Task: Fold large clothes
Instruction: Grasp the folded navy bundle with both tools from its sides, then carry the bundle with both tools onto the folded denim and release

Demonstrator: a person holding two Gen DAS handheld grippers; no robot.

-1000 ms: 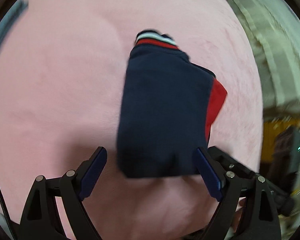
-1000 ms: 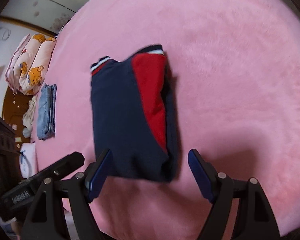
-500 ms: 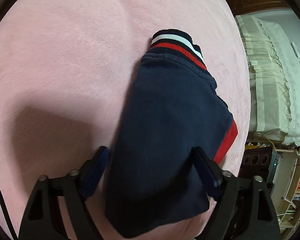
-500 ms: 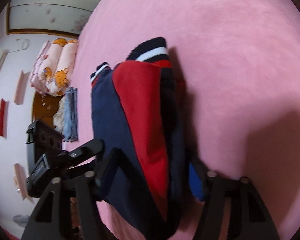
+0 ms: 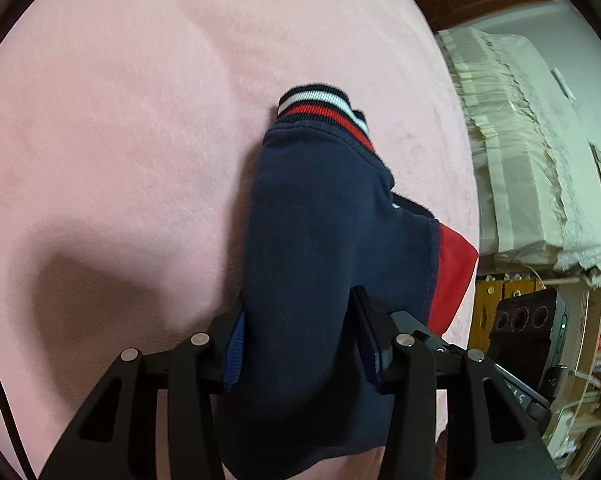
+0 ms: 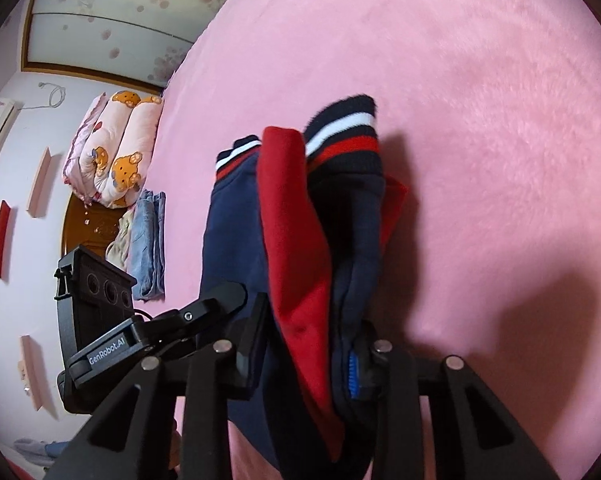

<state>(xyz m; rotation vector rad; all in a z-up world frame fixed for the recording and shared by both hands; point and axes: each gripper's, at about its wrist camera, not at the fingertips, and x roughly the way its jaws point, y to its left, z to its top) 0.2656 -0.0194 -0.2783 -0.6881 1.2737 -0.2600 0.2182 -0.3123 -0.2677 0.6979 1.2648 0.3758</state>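
A folded navy and red jacket [image 5: 324, 216] with a striped knit hem [image 5: 320, 106] lies on the pink blanket [image 5: 120, 120]. My left gripper [image 5: 300, 332] is shut on its near navy edge, the blue pads pressed into the cloth. My right gripper [image 6: 312, 348] is shut on the same folded jacket [image 6: 296, 232] at its near end, with the red panel and navy layers between the fingers. The striped hem [image 6: 344, 136] points away from me. The left gripper's body [image 6: 156, 332] shows beside the right one.
The pink blanket [image 6: 480, 100] spreads all around the jacket. At its far left lie folded jeans [image 6: 148, 240] and a bear-print quilt [image 6: 112, 148]. A cream covered stack [image 5: 532, 152] and shelves [image 5: 580, 360] stand beyond the blanket's right edge.
Both grippers moved in from open positions in front of the jacket and closed on its near edge. The bundle's near end now bunches up between the fingers.
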